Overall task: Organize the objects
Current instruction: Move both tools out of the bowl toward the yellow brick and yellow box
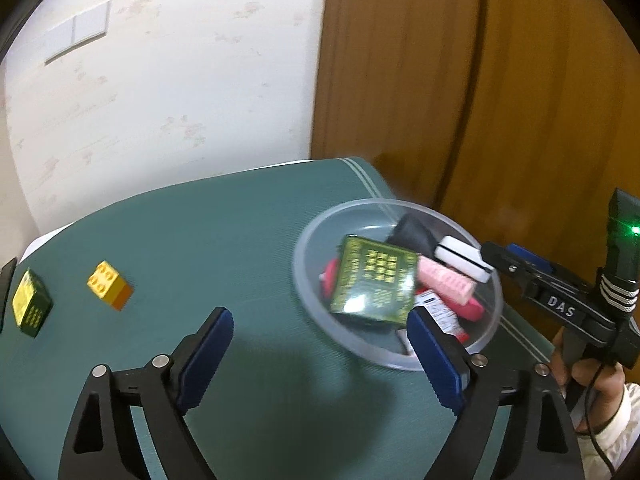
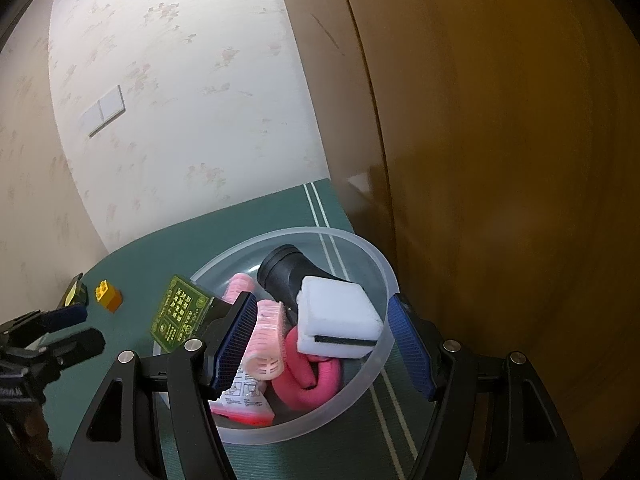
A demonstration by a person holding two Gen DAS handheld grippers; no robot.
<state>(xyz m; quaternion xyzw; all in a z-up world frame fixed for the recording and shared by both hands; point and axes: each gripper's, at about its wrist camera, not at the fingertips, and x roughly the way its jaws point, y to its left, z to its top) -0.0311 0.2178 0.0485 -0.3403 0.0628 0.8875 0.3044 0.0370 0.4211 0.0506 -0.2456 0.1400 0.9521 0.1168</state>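
Leaning on the clear plastic bowl's (image 1: 400,354) rim near the counter's (image 1: 208,240) far right corner, a green box (image 1: 374,282) is seen; left tongs (image 1: 320,350) and right tongs (image 2: 324,338) are held apart, empty.

The print on the green box (image 1: 374,282) in the bowl (image 1: 308,240) is smeared by motion blur and cannot be read. A 2nd green box (image 1: 31,304) and a dark object (image 1: 6,284) beside it are cut by the left edge. In the right wrist view, the left tool (image 2: 70,330) is cropped at the frame's left edge. The label on the white sachet (image 2: 246,394) is partly hidden behind a blue pad (image 2: 234,346) and too small to read.
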